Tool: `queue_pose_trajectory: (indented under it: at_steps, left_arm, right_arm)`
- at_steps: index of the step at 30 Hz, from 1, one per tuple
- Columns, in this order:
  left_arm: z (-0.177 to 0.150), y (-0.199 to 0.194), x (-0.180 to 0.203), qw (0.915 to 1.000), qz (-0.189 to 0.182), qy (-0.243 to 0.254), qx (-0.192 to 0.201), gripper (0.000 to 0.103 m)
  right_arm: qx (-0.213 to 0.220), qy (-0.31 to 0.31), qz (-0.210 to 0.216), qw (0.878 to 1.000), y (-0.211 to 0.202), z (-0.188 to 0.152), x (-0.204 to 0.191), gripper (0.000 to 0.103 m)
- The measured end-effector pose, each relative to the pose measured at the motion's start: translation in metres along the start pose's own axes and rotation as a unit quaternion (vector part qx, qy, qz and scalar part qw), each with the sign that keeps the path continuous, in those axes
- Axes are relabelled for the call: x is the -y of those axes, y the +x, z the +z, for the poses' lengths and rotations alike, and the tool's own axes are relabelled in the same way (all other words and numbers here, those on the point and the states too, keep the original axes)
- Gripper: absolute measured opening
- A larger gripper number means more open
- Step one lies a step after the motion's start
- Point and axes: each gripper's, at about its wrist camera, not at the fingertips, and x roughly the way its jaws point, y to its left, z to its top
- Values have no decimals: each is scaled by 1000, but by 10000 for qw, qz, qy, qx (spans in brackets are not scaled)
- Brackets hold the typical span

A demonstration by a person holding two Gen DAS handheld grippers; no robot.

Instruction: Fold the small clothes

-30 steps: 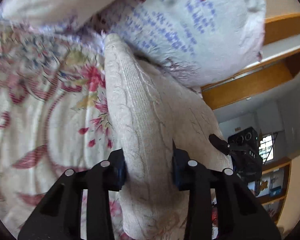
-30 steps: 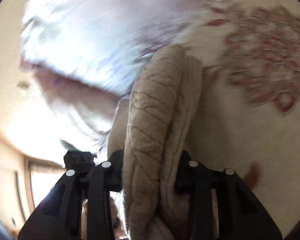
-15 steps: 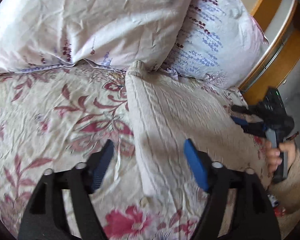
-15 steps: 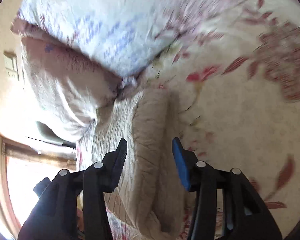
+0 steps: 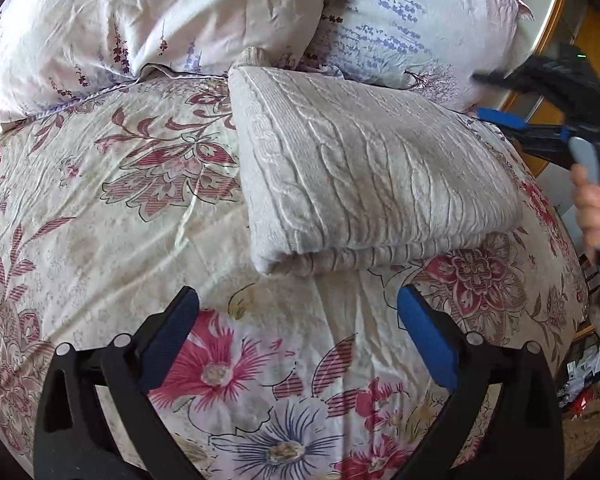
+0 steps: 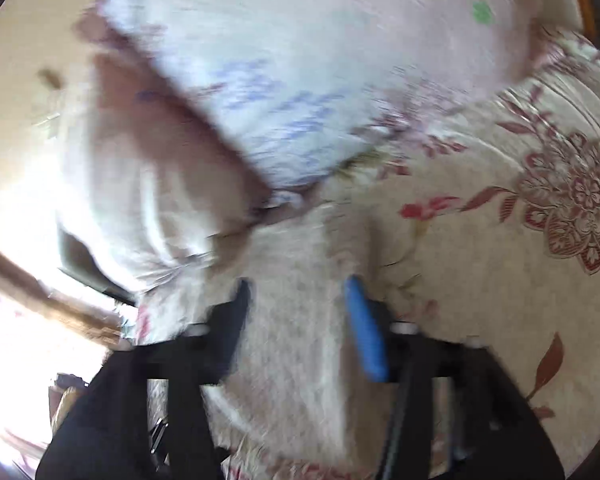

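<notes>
- Sweater [image 5: 372, 176]: a cream cable-knit one lies folded into a thick rectangle on the flowered bedspread [image 5: 100, 216], its far corner tucked against the pillows and its folded ribbed edge facing the left wrist camera.
- Beyond the sweater, two pillows lean together: a pale one with sparse purple sprigs [image 5: 160, 20] on the sweater's left, and one with blue-violet sprigs [image 5: 412, 24] on its right.
- Left gripper [image 5: 296, 320]: it hangs over bare bedspread on the near side of the sweater, apart from the folded edge. Its blue-padded fingers [image 5: 428, 340] are spread wide and hold nothing.
- Right gripper [image 5: 496, 116], in the left wrist view: it sits at the sweater's right side, near the blue-sprigged pillow, held by a hand [image 5: 592, 204] wrapped around its handle.
- In the right wrist view, which is badly blurred, the right gripper [image 6: 298, 312] has its fingers parted, one blue pad [image 6: 366, 328] showing, with the sweater [image 6: 296, 340] lying in the gap between them. The fingers stand on either side of the cloth without visibly pinching it; whether the pads touch the knit I cannot tell through the blur.
- Past the sweater in that same view are the blurred pillows [image 6: 300, 92] and the bedspread [image 6: 520, 240] with its dark red flower pattern.
</notes>
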Motion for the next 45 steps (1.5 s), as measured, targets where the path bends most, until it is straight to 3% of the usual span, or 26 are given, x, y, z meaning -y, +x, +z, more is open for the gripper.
queue_pose_trajectory:
  at_steps: [2,4,5,6,8,9,10,12,14,23,28,45]
  left_arm:
    - [-1,2,2,10000,20,-15,-8,100]
    - [-2,5,3,10000,42,-86,-22,100]
    - [-3,7,4,9999,85,-120,-20,101]
    - [-3,8,5,9998,150,-139,-2,101]
    - [-4,11,8,9994,327,-89,4,101]
    - [-3,12,11,9991,429,-60,-8,101]
    - [-3,14,12,9986,521,-44,-29,101]
    - [-2,17,16,9975,703,24,-63,101]
    - [-2,22,20,9956,923,141,-122,101]
    - [-7,19,19,9946,1025,166,-59,101]
    - [-14,17,22,9936,1090,267,121,101]
    - [-13,18,22,9936,1086,273,140,101]
  right_arm:
    - [-222,-296,311,9988,2,-16,-13,64]
    - [-621,-436,357,9965,15,-33,-15,63]
    - [-771,-426,132,9960,21,-39,-12,62]
    - [-905,-352,-492,9941,32,-45,-1,51]
    - [-834,-202,-928,9920,31,-51,9,38]
    - [-642,-223,-1033,9923,23,-52,7,40]
    - [-463,-376,-1259,9902,15,-55,1,45]
    - [-61,-908,-2048,9746,-6,-67,-15,100]
    - [429,-1306,-2714,9526,-22,-86,-24,102]
    - [-499,-1338,-2475,9583,19,-130,-5,102]
    - [-412,-1924,-2788,9400,28,-140,-15,102]
    - [-280,-1905,-2783,9410,31,-144,-14,102]
